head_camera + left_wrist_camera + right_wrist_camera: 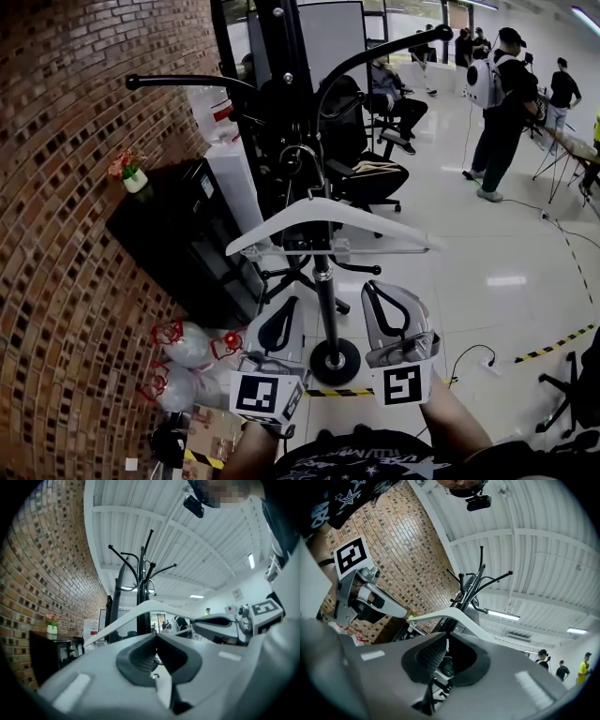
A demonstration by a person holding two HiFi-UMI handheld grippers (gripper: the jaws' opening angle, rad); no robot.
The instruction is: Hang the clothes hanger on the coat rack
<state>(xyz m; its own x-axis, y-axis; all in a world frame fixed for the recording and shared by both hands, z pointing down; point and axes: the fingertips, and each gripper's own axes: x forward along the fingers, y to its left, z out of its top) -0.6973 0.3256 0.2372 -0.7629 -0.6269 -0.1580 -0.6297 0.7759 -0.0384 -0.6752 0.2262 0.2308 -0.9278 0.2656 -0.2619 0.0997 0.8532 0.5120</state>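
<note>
A white clothes hanger point(328, 217) hangs free against the black coat rack point(323, 281), its metal hook point(302, 161) up by the pole among the rack's arms. Neither gripper touches it. My left gripper point(289, 302) is just below its left shoulder and my right gripper point(373, 284) just below its right shoulder. Both point up at it and are shut with nothing between the jaws. In the left gripper view the shut jaws point(155, 635) sit under the hanger point(140, 609). In the right gripper view the jaws point(446, 637) are shut below the hanger point(454, 616).
A brick wall point(56, 234) runs down the left, with a black cabinet point(178, 234) carrying a flower vase point(133, 178). An office chair point(370, 173) stands behind the rack's round base point(335, 361). Bags with red handles point(183, 347) lie on the floor. People stand at the back right.
</note>
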